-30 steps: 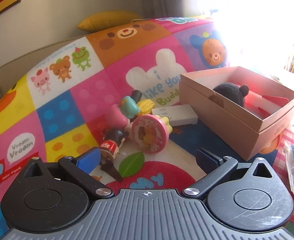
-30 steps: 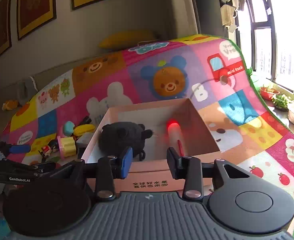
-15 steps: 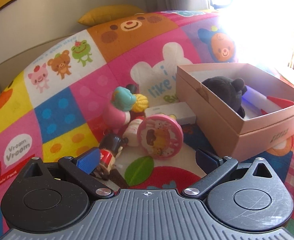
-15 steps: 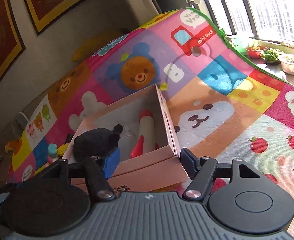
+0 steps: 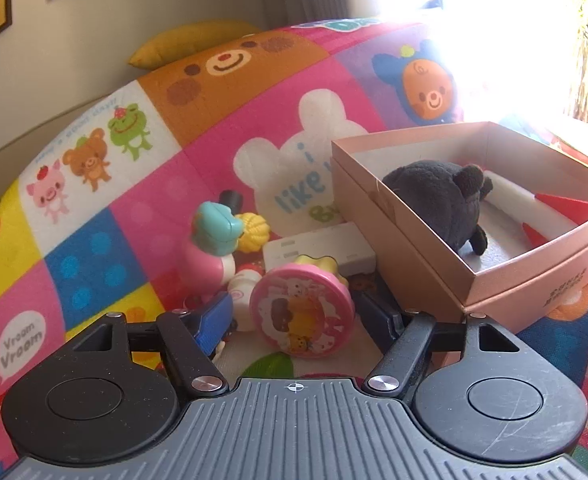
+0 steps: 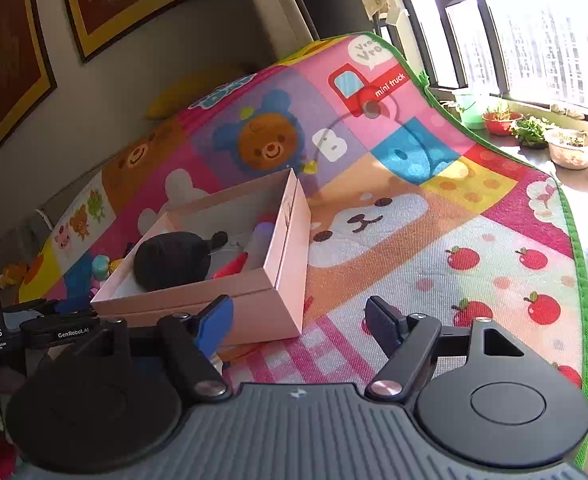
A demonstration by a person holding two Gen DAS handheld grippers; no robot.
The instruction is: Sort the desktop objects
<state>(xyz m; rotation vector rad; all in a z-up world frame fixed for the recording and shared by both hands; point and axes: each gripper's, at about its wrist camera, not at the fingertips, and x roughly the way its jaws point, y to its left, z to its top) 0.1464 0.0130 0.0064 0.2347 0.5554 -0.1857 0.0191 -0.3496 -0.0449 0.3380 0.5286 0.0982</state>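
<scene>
Since a second ago my left gripper [image 5: 291, 314] has closed in on the pink round toy [image 5: 302, 312], which now sits between its parted fingers, untouched. Behind it a cluster of small toys overlaps; a white block [image 5: 320, 249] lies against the pink box [image 5: 414, 256]. My right gripper [image 6: 298, 324] has swung off the box and hangs spread, holding nothing, over the play mat [image 6: 434, 248]. Window glare washes out the box's far side; a black plush [image 5: 440, 196] half hides what lies within.
</scene>
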